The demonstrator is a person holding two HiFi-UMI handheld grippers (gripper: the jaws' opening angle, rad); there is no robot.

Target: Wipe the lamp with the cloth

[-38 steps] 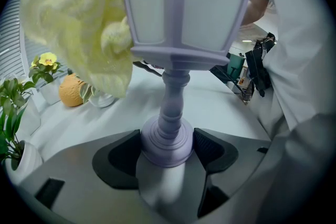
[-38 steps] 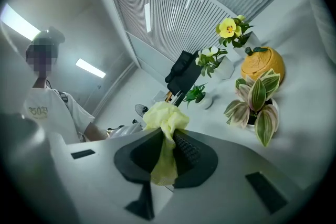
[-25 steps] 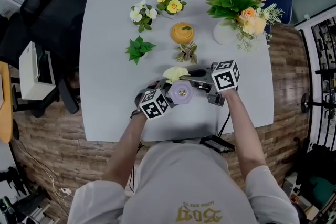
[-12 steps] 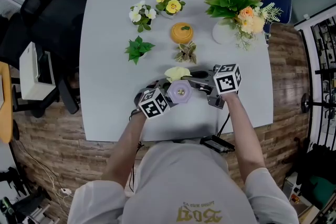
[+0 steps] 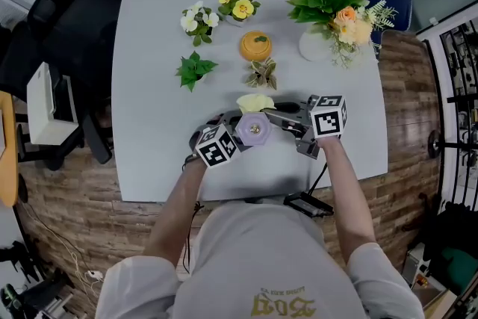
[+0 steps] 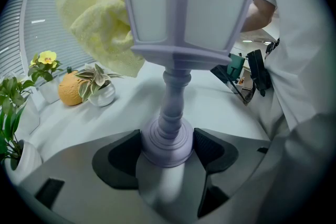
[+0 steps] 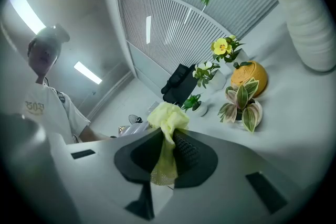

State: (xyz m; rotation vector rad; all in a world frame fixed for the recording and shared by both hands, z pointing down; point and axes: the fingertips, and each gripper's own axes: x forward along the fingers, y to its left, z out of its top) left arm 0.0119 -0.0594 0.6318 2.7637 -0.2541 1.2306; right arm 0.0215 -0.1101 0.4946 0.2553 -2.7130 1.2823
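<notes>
Lamp (image 6: 169,107): rigid, top-heavy, panes probably fragile; left gripper (image 6: 168,148) fingers clamp its base. Cloth (image 7: 167,119): soft, light; pinched between right gripper (image 7: 167,153) fingers.

The lamp (image 5: 255,129) is pale lilac with white panes. Touching it on the far side, the cloth (image 5: 254,102) is soft pale yellow. The left gripper (image 6: 168,152) and right gripper (image 7: 167,152) flanking the lamp are grey with black pads, each topped by a cube of black-and-white square markers. The table (image 5: 157,108) under the lamp is light grey. Beyond the lamp are an orange ornament (image 5: 257,45), a plant (image 5: 262,74) striped green, cream and pink, and yellow pansies (image 5: 239,5).
</notes>
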